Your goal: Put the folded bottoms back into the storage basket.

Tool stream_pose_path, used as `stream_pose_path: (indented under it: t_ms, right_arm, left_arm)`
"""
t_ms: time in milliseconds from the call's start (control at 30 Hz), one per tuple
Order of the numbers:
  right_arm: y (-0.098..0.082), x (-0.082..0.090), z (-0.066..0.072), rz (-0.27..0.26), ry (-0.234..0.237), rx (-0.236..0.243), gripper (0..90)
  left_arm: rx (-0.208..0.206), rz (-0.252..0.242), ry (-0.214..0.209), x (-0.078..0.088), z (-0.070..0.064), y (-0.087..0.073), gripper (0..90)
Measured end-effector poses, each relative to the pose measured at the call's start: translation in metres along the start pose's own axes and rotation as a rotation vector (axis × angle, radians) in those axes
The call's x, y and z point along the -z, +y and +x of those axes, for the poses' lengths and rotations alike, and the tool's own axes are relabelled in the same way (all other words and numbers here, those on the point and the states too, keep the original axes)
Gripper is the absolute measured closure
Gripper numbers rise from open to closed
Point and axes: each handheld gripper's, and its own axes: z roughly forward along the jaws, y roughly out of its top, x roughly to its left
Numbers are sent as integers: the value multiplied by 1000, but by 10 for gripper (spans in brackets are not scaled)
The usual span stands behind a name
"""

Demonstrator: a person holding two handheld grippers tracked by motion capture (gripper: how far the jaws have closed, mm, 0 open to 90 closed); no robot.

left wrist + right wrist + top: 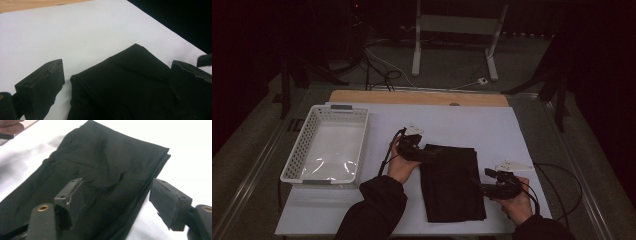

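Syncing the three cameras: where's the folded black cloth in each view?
High view: the folded black cloth lies low and centre-right on the white table sheet, between both grippers.
Left gripper view: its corner fills the lower middle, between that gripper's open jaws.
Right gripper view: it runs from top centre to lower left, with the open jaws over its edge.
Shared landmark: the white table sheet.
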Motion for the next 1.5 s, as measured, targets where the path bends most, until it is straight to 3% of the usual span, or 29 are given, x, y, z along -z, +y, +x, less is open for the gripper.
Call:
stream_pose_path:
  t_ms: [267,367,667,733,933,1200,1300,1333,1367,1400,1500]
  right_arm:
    - [-6,-6,5,44,-6,23,321]
    - [-8,-9,8,69,-16,37,343]
    - [-11,-15,10,123,-23,66,405]
    - [-12,-17,10,140,-30,70,420]
    - [-13,-18,11,158,-20,76,428]
    - [-14,-18,12,180,-9,64,417]
    - [-14,-18,12,180,-12,65,409]
    - [-14,-17,13,181,-11,61,401]
    - [-15,-17,13,185,-14,57,382]
    - [-15,-17,12,189,-18,51,372]
    - [-16,-16,12,191,-35,49,339]
  left_arm:
    - [-11,11,23,-11,9,-5,17]
    - [12,19,20,-15,13,-6,15]
    - [74,136,47,-33,24,-13,87]
    - [72,156,56,-38,27,-14,117]
    - [67,204,41,-46,28,-19,244]
    - [191,263,-111,-43,30,-19,478]
    - [203,280,-120,-44,29,-19,621]
    - [183,293,-107,-44,27,-19,621]
    - [186,290,-119,-43,26,-19,721]
    - [191,279,-127,-42,25,-18,757]
    - [177,269,-110,-37,21,-15,794]
